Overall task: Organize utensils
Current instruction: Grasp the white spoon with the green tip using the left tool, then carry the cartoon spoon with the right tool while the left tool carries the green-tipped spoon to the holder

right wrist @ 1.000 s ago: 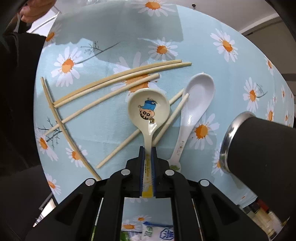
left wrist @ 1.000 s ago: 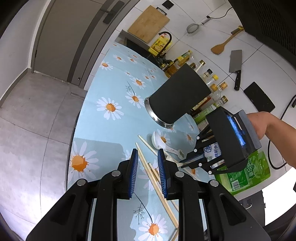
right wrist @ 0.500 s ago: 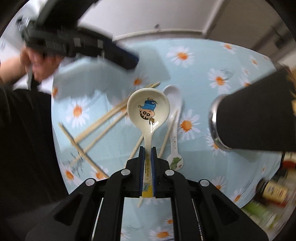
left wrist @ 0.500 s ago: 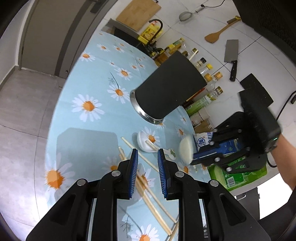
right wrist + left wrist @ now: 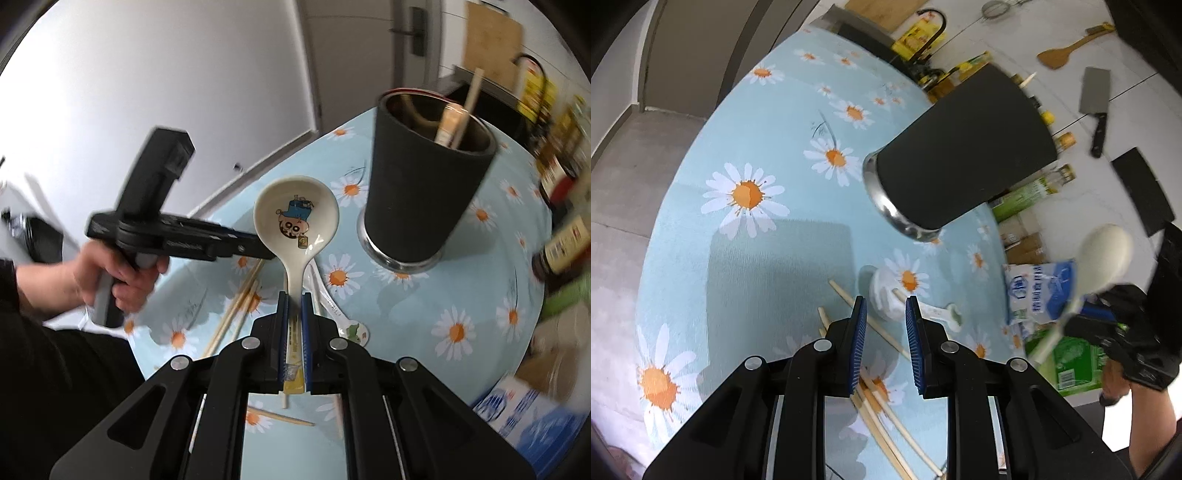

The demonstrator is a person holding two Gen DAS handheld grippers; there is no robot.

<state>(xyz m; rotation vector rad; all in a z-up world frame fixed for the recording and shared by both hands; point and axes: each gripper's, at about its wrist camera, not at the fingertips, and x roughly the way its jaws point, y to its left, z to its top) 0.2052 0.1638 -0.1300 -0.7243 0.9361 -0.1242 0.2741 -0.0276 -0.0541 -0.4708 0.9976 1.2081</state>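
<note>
The cartoon spoon (image 5: 295, 225) is clamped by its handle in the right gripper (image 5: 294, 295), raised above the table (image 5: 480, 295) beside the black holder (image 5: 424, 177) (chopsticks already inside). The left gripper (image 5: 882, 314) is slightly parted, empty, above loose chopsticks (image 5: 882, 417) and a white spoon (image 5: 886, 299) near the table's edge.

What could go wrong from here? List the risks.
1. The right gripper pinches the cartoon spoon only at its thin handle, bowl far out in front; it could pivot or slip in the fingers.
2. The holder is tall and already has chopsticks leaning inside; the spoon may knock them or tip the holder.
3. The left gripper, open, hangs over the white spoon and crossed loose chopsticks; grabbing one could scatter the others.
</note>
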